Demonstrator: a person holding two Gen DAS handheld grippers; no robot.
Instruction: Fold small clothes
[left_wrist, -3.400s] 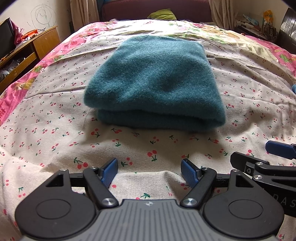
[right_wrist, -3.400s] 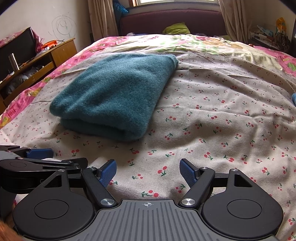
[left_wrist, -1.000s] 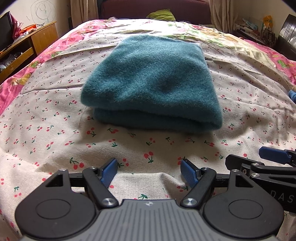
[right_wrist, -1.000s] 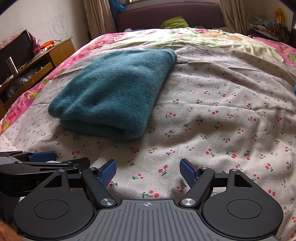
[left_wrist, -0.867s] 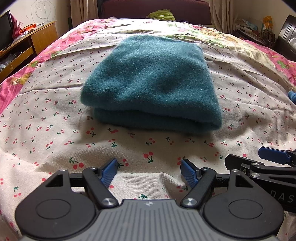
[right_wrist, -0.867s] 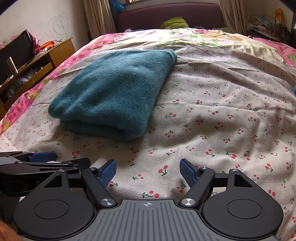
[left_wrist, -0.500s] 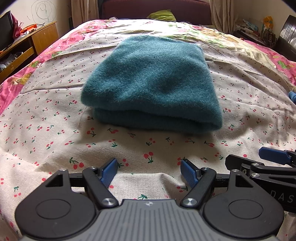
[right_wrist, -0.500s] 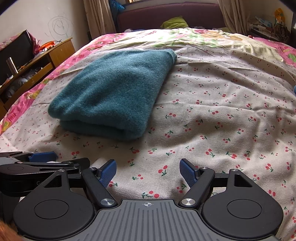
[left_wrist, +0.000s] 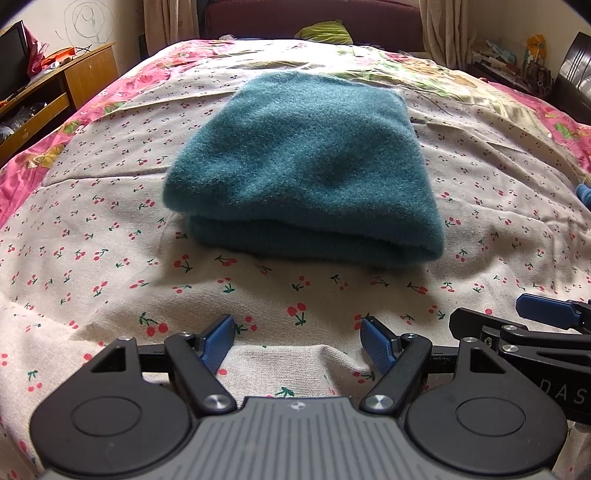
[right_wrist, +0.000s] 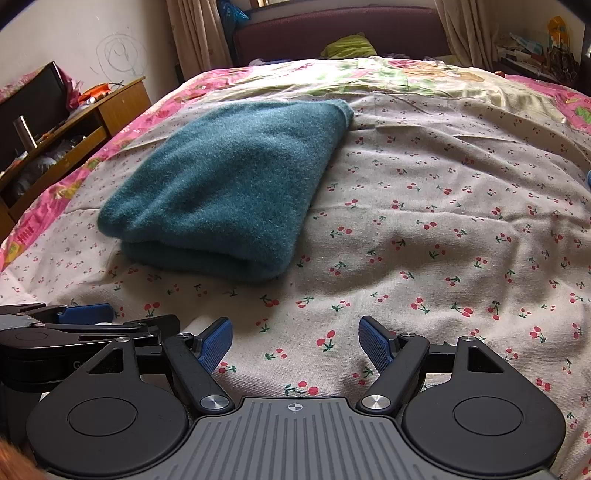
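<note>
The left tongs (left_wrist: 297, 341) gape empty low over the bed (left_wrist: 110, 258), the teal garment (left_wrist: 306, 173) lying straight ahead, its long axis running away from them. The right tongs (right_wrist: 295, 341), likewise released, see it off to their left. It looks folded, thick, fuzzy, stacked in layers.

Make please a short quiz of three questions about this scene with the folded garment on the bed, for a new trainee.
1. True or false: the teal garment lies folded on the cherry-print sheet.
2. Is the left hand-held gripper holding anything?
3. In the right wrist view, the wooden desk stands on which side of the bed: A left, B right?

Key: 1 true. 2 No, its jaws stand open and empty, as do those of the right hand-held gripper. 3 A.
</note>
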